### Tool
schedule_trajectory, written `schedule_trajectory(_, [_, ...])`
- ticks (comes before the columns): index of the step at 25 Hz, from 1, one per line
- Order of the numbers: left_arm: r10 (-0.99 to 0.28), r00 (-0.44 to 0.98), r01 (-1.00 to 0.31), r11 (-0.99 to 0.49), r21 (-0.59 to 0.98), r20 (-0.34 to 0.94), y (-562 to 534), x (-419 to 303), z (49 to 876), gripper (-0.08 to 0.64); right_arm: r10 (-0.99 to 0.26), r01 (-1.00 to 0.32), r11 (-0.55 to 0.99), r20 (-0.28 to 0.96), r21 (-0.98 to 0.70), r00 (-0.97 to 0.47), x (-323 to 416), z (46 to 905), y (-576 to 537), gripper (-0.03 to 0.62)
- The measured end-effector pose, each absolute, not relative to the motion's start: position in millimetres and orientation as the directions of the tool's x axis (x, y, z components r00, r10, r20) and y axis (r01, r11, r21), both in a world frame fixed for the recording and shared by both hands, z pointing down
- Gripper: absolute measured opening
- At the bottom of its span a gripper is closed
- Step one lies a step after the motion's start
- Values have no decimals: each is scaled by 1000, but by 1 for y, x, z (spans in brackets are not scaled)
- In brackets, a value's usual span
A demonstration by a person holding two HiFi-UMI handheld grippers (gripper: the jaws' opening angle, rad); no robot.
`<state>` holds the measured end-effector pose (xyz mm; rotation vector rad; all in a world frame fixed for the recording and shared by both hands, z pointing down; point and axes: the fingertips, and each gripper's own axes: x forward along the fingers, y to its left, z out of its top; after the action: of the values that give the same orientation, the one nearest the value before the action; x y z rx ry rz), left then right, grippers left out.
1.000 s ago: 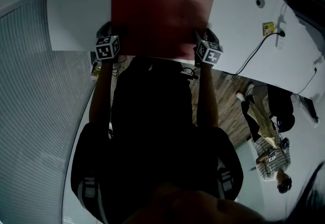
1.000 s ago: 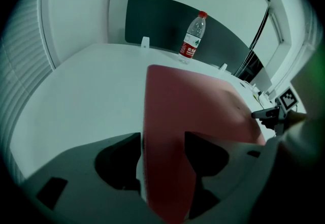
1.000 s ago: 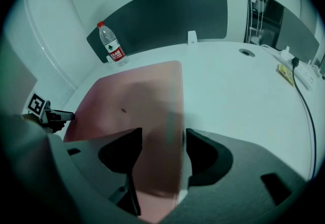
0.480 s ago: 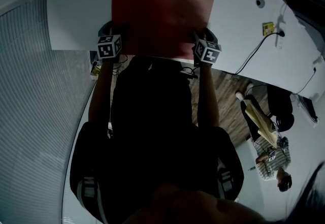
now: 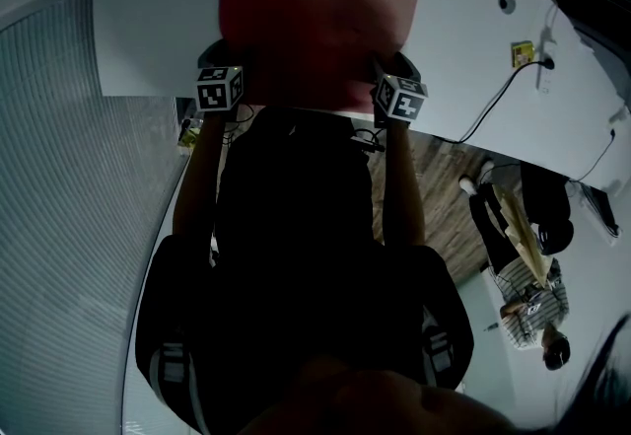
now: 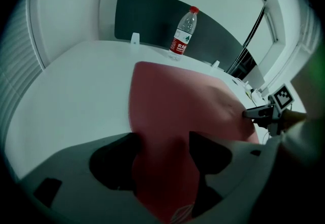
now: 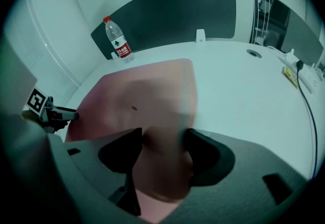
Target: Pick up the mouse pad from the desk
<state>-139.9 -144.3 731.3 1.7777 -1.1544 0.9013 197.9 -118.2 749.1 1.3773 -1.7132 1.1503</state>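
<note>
The red mouse pad [image 5: 315,19] lies on the white desk [image 5: 148,19], its near edge at the desk's front. My left gripper [image 5: 233,61] is at the pad's near left corner. In the left gripper view its jaws [image 6: 163,149] are opening, with the pad's corner between them and lying loose. My right gripper [image 5: 381,66] is at the near right corner. In the right gripper view its jaws [image 7: 165,147] are shut on the mouse pad [image 7: 147,96], which bulges up between them. Each gripper shows in the other's view: the right gripper [image 6: 264,112] and the left gripper [image 7: 53,113].
A water bottle [image 6: 183,35] stands at the desk's far edge in front of a dark partition [image 6: 147,14]. A power strip [image 5: 523,55] and its cable lie at the desk's right. People [image 5: 523,295] stand on the floor at the lower right.
Both marker cubes have edged slightly inward and toward the pad. The pad has stayed on the desk in nearly the same place.
</note>
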Motion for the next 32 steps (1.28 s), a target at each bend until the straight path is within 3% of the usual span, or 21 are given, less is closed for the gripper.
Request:
schedule_trajectory(22, [-319,402,-906,-277,322,858,-140,-106,729,321,-393,-946,137,861,-293,-324,159,742,-123,264])
schedule_trajectory(27, [-273,516,-844,-320,429,812,-130,-59,723,308,-368,-929,170,853,-329,-369,139,739,-120,264])
schedule_trajectory(32, [-254,537,-826,-353,440,804,-128,-30,720,308,-341,-915,225,853,-334,-395,121,744,-116,261])
